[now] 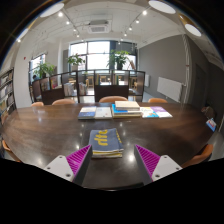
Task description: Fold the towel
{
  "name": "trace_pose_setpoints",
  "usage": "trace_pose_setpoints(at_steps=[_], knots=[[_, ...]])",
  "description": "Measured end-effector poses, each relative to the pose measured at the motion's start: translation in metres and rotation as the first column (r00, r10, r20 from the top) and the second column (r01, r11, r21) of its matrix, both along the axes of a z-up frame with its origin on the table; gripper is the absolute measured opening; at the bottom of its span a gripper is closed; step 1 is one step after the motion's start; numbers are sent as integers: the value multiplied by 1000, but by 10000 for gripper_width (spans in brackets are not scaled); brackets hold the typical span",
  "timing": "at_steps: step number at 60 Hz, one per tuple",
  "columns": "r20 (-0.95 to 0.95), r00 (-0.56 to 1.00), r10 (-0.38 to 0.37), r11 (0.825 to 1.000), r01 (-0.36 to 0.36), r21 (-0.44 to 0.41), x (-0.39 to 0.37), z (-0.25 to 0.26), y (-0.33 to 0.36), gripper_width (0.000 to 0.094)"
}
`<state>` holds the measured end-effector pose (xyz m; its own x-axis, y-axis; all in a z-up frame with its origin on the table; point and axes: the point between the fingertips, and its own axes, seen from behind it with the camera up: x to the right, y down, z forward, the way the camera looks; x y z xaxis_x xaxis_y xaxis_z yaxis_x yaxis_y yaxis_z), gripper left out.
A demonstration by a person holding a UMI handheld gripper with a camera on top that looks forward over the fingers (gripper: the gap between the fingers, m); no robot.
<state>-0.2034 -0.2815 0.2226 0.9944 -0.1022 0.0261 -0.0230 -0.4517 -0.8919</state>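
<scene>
A folded towel (107, 141), blue and grey with yellow markings, lies on the dark wooden table (40, 135), just ahead of my fingers and between their lines. My gripper (112, 160) is open and empty. Its two magenta pads (78, 158) stand wide apart, one on each side of the towel's near edge, and do not touch it.
More flat printed items (112, 111) lie in a row further back on the table. Wooden chairs (112, 99) stand along the far side. Beyond are shelves, potted plants (46, 70) and large windows (98, 52). A radiator (170, 88) hangs on the right wall.
</scene>
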Motion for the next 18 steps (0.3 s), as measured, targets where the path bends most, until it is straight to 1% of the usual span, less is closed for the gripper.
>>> trace_pose_setpoints(at_steps=[8,18], knots=[[30,1000,-4,1000,5,-23,0,-5,-19,844],[40,999,0,1000,0,-2,-6,4,-24,844]])
